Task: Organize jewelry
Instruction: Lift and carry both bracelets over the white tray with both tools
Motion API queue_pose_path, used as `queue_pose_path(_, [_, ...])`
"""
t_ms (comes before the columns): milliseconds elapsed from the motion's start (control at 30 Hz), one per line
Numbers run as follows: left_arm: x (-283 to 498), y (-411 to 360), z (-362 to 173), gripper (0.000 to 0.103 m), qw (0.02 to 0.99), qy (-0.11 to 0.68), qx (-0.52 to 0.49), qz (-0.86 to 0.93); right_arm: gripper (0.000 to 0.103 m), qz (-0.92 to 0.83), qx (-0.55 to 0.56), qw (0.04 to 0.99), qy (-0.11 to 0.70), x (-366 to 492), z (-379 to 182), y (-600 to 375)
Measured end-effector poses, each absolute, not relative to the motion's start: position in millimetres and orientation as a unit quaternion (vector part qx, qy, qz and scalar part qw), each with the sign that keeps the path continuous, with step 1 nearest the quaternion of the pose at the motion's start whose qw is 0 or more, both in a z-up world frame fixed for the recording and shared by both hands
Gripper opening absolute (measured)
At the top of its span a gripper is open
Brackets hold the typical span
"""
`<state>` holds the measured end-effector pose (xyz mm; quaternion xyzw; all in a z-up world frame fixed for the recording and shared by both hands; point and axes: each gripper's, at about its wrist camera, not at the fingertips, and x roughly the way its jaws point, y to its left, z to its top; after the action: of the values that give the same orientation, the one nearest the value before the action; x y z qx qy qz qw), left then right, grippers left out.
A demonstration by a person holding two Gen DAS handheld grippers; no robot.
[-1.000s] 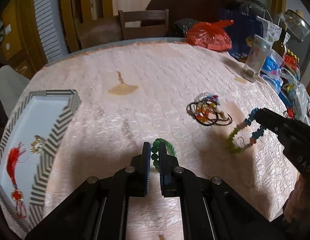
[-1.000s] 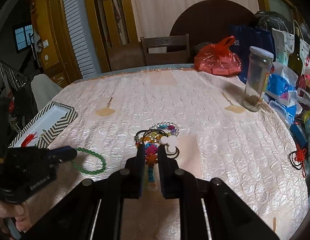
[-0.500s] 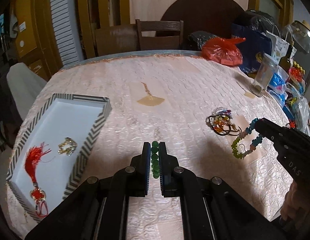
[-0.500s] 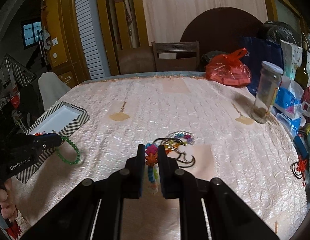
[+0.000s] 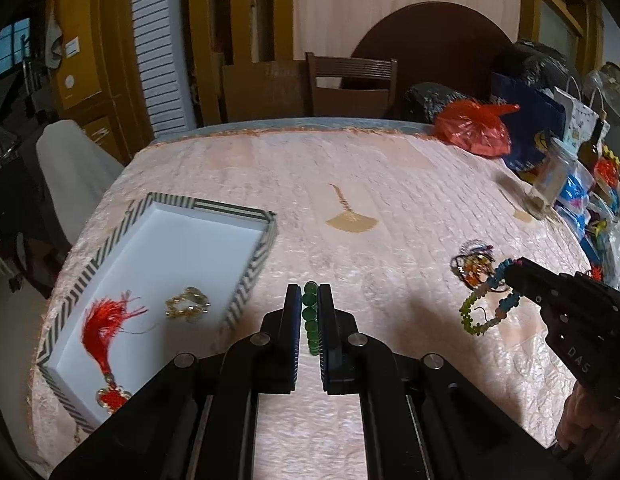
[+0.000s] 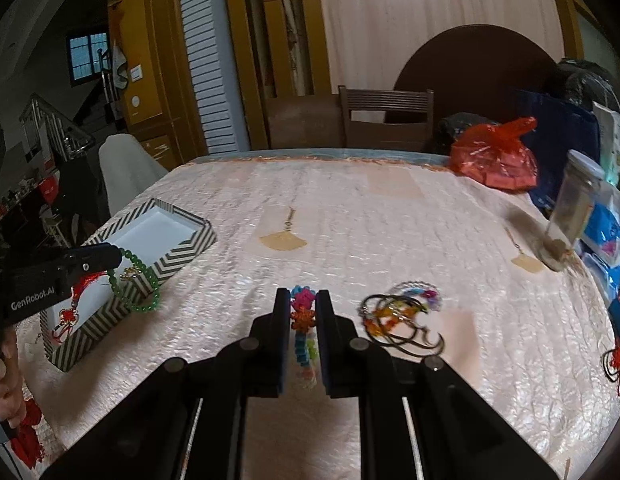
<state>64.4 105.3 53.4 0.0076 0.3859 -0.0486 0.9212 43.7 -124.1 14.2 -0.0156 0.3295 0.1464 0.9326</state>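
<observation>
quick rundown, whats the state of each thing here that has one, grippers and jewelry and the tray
left gripper: shut on the green bead bracelet, which hangs off the table
right gripper: shut on the multicolour bead bracelet, lifted
striped tray: open, flat on the table
red tassel charm: lying in the tray
gold piece: lying in the tray
tangled bracelets: loose on the tablecloth
glass jar: upright, lid on

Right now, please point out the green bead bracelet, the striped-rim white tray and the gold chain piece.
green bead bracelet (image 5: pixel 310 320), left wrist view, beads between the fingers.
striped-rim white tray (image 5: pixel 252 276), left wrist view, right striped wall.
gold chain piece (image 5: pixel 188 304), left wrist view, its middle, inside the tray.
</observation>
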Motion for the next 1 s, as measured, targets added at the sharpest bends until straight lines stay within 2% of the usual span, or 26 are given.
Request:
queue_pose_path(600, [71.8,233.6,59.6,0.018,0.927,0.373,-0.034,0.032,0.012,0.215,-0.046,0.916,0.336,72.2,19.7,-30.9])
queue_pose_path(1000, [77.6,286.4,18.2,0.018,0.909,0.406,-0.054,0.075,0.012,0.298,-0.046,0.890,0.343,102.7,22.3,59.3])
